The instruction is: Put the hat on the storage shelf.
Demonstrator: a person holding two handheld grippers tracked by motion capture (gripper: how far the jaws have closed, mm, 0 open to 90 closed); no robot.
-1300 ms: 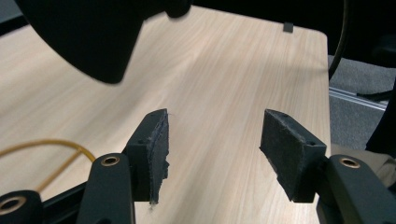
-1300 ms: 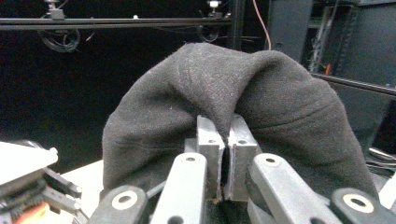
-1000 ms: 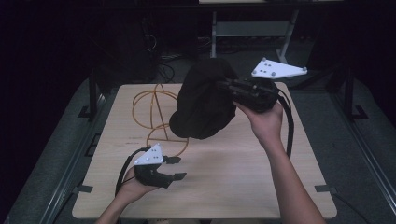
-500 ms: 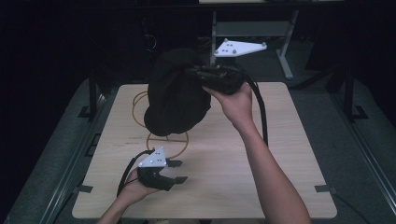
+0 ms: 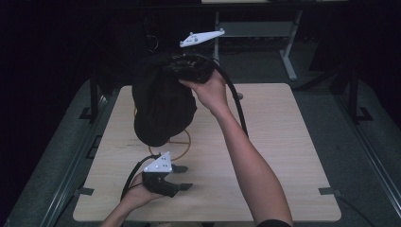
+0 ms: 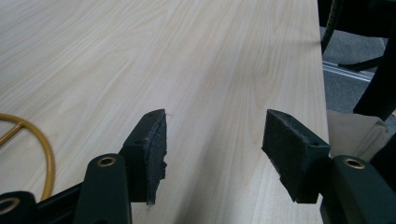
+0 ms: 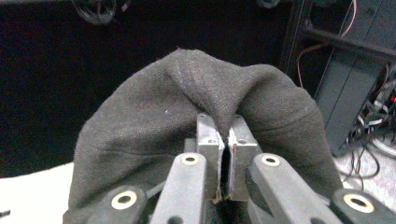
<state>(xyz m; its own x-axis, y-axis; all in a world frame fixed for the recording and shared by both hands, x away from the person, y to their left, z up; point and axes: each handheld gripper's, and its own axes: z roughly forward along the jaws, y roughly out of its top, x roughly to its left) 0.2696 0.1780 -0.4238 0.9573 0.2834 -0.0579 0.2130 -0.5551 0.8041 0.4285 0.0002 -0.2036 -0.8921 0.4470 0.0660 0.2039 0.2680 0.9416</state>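
Here, the dark cloth [image 5: 161,106] hangs in the air over the far left part of the wooden table [image 5: 283,142], bunched at its top and drooping toward the boards. In the right gripper view a fold of that cloth [image 7: 205,112] rises straight out of the pinch. Your right gripper [image 5: 182,66] has its 2 jaws pressed flat together on that fold, with no gap between the pads beyond the fabric itself, and it holds the cloth up clear of the table. Under the cloth lies a yellow wire ring [image 5: 182,149], flat on the wood. Your left gripper [image 5: 182,177] rests low at the near edge, its 2 jaws standing well apart with nothing between them; the left gripper view shows bare tabletop [image 6: 210,70] between the pads [image 6: 156,147].
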